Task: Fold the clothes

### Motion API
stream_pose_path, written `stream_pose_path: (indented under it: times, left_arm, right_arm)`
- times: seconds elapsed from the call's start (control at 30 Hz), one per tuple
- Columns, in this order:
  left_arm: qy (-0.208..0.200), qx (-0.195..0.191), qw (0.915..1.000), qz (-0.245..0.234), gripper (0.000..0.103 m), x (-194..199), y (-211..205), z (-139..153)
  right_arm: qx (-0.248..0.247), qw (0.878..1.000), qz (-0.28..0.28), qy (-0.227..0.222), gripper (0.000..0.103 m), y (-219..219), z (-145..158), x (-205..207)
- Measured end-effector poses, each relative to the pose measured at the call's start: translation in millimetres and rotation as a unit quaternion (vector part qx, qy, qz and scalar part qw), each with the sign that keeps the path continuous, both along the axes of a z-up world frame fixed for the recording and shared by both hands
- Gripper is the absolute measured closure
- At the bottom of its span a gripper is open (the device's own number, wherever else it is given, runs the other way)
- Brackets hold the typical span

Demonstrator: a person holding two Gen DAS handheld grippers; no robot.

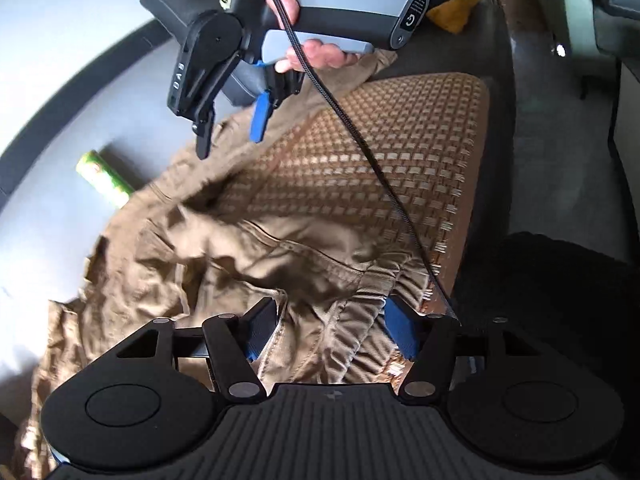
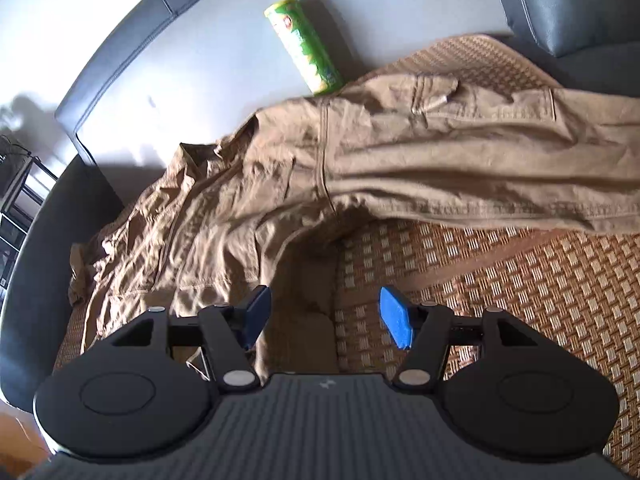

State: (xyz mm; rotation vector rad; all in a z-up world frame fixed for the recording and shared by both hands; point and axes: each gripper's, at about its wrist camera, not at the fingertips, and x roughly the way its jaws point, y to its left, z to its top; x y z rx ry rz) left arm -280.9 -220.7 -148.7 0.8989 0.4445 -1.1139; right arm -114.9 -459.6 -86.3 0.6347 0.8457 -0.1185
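Note:
Tan cargo trousers (image 1: 240, 248) lie crumpled across a woven brown mat (image 1: 400, 140). My left gripper (image 1: 330, 328) is low over the ribbed waistband, which lies bunched between its wide-set blue pads; I see no pinch. A hand holds my right gripper (image 1: 230, 136) farther up, above a trouser leg, and it is open. In the right wrist view the trousers (image 2: 400, 152) stretch across the mat (image 2: 520, 280), pocket flaps showing. The right gripper (image 2: 326, 320) stands open over a fold of fabric and the mat, with nothing gripped.
A green snack canister (image 2: 304, 44) lies on the grey sofa seat (image 2: 180, 60) just beyond the trousers, also the canister (image 1: 104, 178). A black cable (image 1: 380, 172) runs from the right gripper across the mat. Dark cushions (image 2: 560, 0) stand at the back right.

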Motion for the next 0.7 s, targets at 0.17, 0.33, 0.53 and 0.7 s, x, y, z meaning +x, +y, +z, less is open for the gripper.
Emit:
stream_pose_path:
  times: [0.17, 0.33, 0.53, 0.7]
  left_arm:
    - [-0.019, -0.006, 0.9998, 0.001, 0.029, -1.9, -15.7, -13.0]
    - [-0.009, -0.030, 0.9992, 0.023, 0.043, 8.4, -25.6, -17.2]
    - [0.028, -0.029, 0.9991, 0.014, 0.102, 16.5, -26.8, -21.2]
    - [0.072, -0.047, 0.9962, 0.012, 0.103, 24.4, -11.7, -18.8]
  right_arm:
    - [0.030, 0.999, -0.019, 0.005, 0.037, -9.6, -18.2, 21.3]
    - [0.097, 0.994, -0.049, 0.002, 0.037, -20.3, -44.0, 66.9]
    - [0.131, 0.988, -0.078, 0.026, 0.081, -17.3, -72.6, 103.5]
    - [0.057, 0.997, -0.034, -0.041, 0.092, -13.8, -38.9, 99.3]
